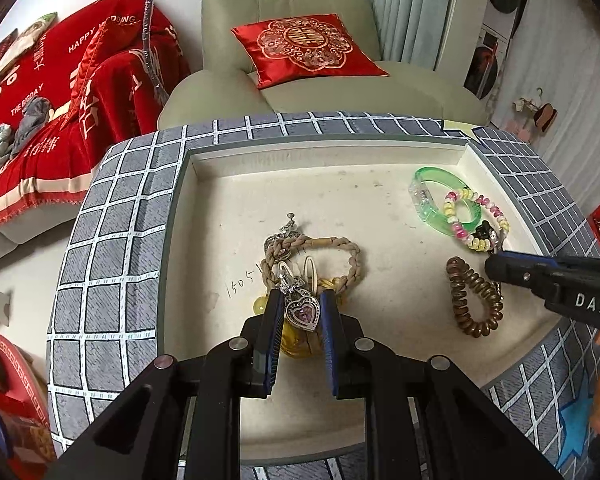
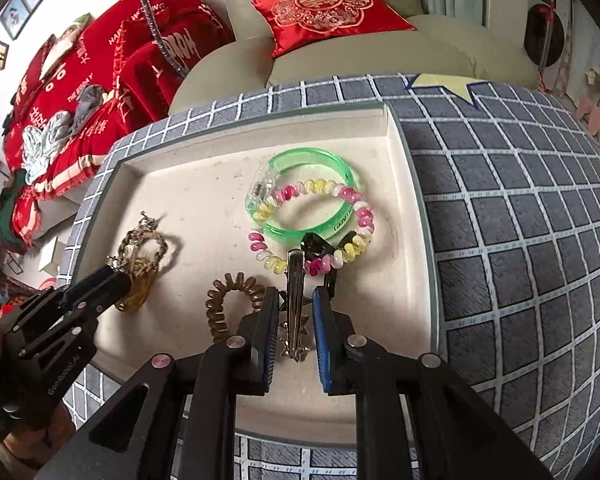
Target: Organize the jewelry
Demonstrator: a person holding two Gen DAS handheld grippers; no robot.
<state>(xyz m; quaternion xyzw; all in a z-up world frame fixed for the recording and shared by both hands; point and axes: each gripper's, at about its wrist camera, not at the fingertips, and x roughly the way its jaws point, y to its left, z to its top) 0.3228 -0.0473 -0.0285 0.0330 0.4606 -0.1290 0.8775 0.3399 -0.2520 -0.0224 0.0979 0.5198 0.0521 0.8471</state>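
My left gripper (image 1: 300, 298) is shut on a silver heart pendant (image 1: 302, 313) with a purple stone. It hangs just above a braided rope bracelet (image 1: 354, 254) and a yellow coil (image 1: 296, 344) in the cream tray (image 1: 228, 216). My right gripper (image 2: 296, 294) is shut on a silver hair clip (image 2: 295, 280) with star trim, held low over the tray (image 2: 188, 184). Just beyond its fingers lie a pink-and-yellow spiral tie (image 2: 320, 192) with a black bow and a green bangle (image 2: 312, 160). Each gripper also shows in the other view: the right gripper (image 1: 496, 267) and the left gripper (image 2: 118, 278).
A brown spiral hair tie (image 1: 474, 296) lies between the two grippers, also in the right wrist view (image 2: 220, 300). The tray sits on a grey grid-pattern cloth (image 1: 112, 240) and has raised walls. Behind are a green armchair (image 1: 300, 92) with a red cushion (image 1: 304, 48), and red bedding at left.
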